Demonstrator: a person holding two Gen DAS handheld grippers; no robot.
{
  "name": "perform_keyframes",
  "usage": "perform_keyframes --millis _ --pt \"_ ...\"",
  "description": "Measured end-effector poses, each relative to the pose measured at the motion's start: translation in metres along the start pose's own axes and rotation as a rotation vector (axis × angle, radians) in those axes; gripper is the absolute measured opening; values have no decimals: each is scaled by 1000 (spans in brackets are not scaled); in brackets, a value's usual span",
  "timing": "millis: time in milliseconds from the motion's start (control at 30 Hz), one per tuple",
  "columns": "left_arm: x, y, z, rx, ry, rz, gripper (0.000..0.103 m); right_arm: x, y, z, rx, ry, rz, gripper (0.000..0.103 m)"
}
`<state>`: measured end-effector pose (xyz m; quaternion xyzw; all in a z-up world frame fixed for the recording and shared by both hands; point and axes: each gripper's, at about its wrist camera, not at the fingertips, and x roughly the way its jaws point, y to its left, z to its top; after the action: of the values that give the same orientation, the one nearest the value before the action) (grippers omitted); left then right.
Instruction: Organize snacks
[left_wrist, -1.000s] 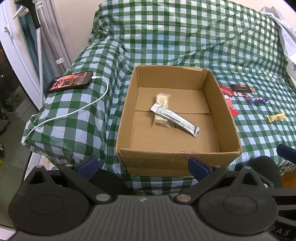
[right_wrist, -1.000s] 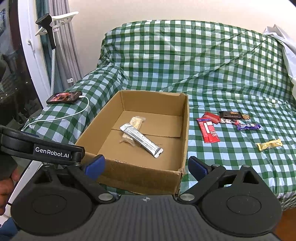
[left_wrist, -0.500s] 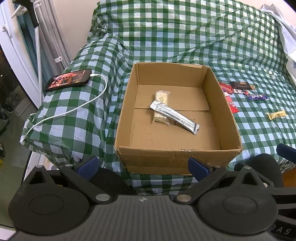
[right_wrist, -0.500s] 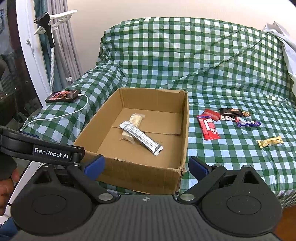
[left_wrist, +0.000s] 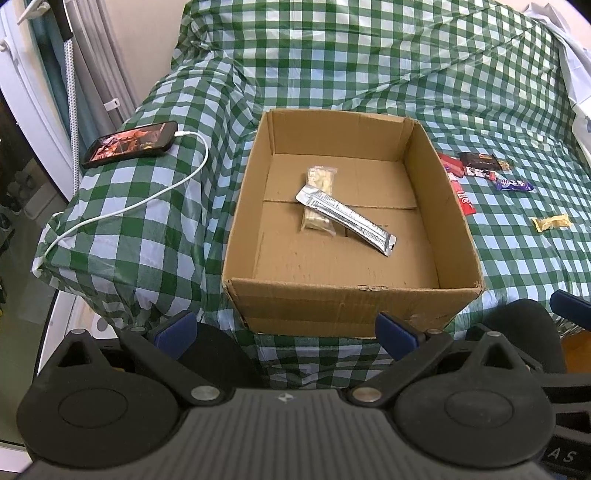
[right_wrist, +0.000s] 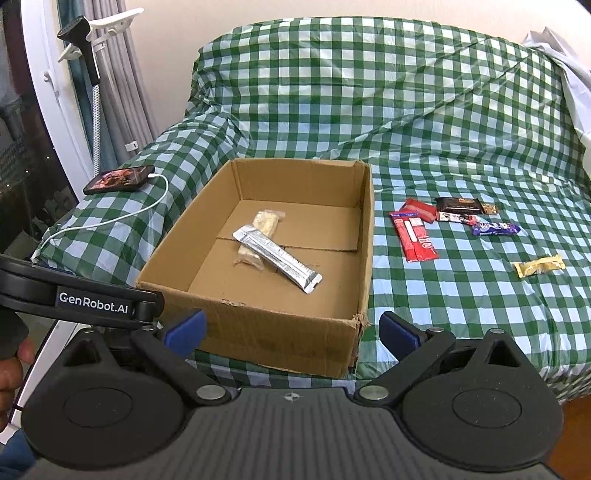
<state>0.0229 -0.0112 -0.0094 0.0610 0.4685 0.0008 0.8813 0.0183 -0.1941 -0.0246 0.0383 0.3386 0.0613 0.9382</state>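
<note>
An open cardboard box (left_wrist: 343, 306) (right_wrist: 280, 332) sits on the green checked bed. Inside lie a silver snack bar (left_wrist: 347, 219) (right_wrist: 277, 258) across a clear pack of pale biscuits (left_wrist: 319, 186) (right_wrist: 264, 225). Right of the box lie a red packet (right_wrist: 413, 238) (left_wrist: 463, 195), a smaller red one (right_wrist: 419, 209), a dark bar (right_wrist: 461, 205) (left_wrist: 480, 160), a purple bar (right_wrist: 495, 229) (left_wrist: 513, 184) and a yellow snack (right_wrist: 539, 266) (left_wrist: 550, 223). My left gripper (left_wrist: 284, 326) and right gripper (right_wrist: 291, 328) are open and empty, held before the box's near wall.
A phone (left_wrist: 129, 144) (right_wrist: 120, 179) on a white charging cable (left_wrist: 147, 199) lies on the bed's left corner. Curtains and a white door frame (right_wrist: 48, 110) stand at the left. White cloth (right_wrist: 565, 74) lies at the far right.
Both grippers have drawn back and risen a little, so the box and snacks sit slightly higher in the views. Nothing on the bed has moved.
</note>
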Motion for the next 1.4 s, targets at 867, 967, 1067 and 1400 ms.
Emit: perform_keyframes --millis 867,967,1067,1400 --pt "12 -5 1 4 34 -9 103 11 -5 0 9 35 6 100" --pt "14 -5 1 4 40 -10 103 13 -5 -2 12 39 6 100" --pt "15 -6 1 3 44 -11 103 14 -5 -2 13 44 6 100" --pt "17 -1 7 -33 55 -55 103 16 -7 -1 16 37 10 99"
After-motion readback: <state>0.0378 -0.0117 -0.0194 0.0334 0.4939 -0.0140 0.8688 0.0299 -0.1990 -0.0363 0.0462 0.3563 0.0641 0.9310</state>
